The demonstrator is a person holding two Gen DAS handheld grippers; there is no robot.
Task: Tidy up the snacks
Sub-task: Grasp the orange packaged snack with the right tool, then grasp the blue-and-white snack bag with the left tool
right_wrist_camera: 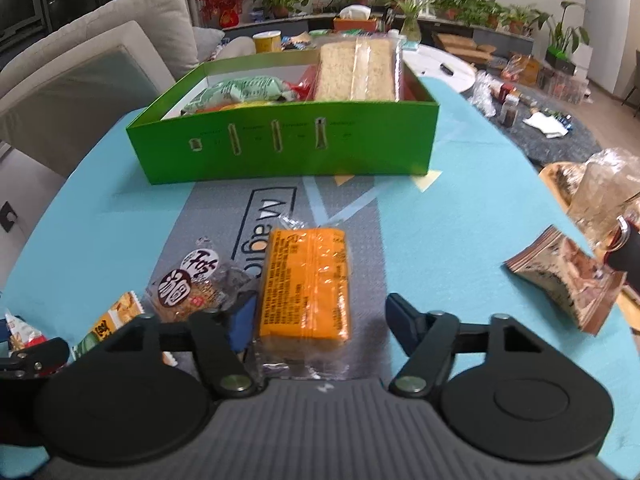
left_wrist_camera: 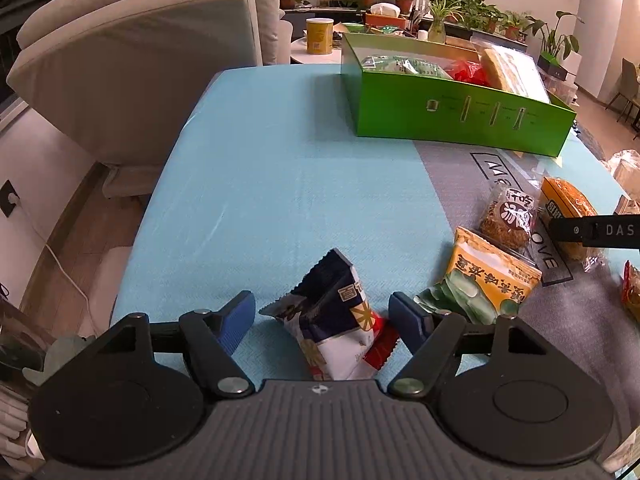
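A blue, white and red snack packet (left_wrist_camera: 332, 312) lies on the turquoise cloth between the fingers of my left gripper (left_wrist_camera: 324, 316). The right pad (left_wrist_camera: 408, 320) is at the packet's red corner and the left pad stands apart from it, so the gripper is open. My right gripper (right_wrist_camera: 320, 320) straddles an orange wrapped cake (right_wrist_camera: 306, 280) on the grey mat. Its left pad (right_wrist_camera: 244, 320) is at the wrapper's edge, with a gap on the right side, so this gripper is open too. The green box (right_wrist_camera: 280, 152) stands farther back and holds several snacks.
A round brown cake packet (right_wrist_camera: 192, 284) and a yellow-green packet (left_wrist_camera: 488, 284) lie between the two grippers. A brown packet (right_wrist_camera: 568, 280) lies to the right. A sofa (left_wrist_camera: 140, 60) stands past the table's left edge. Plants and a yellow tin (left_wrist_camera: 319, 36) are behind.
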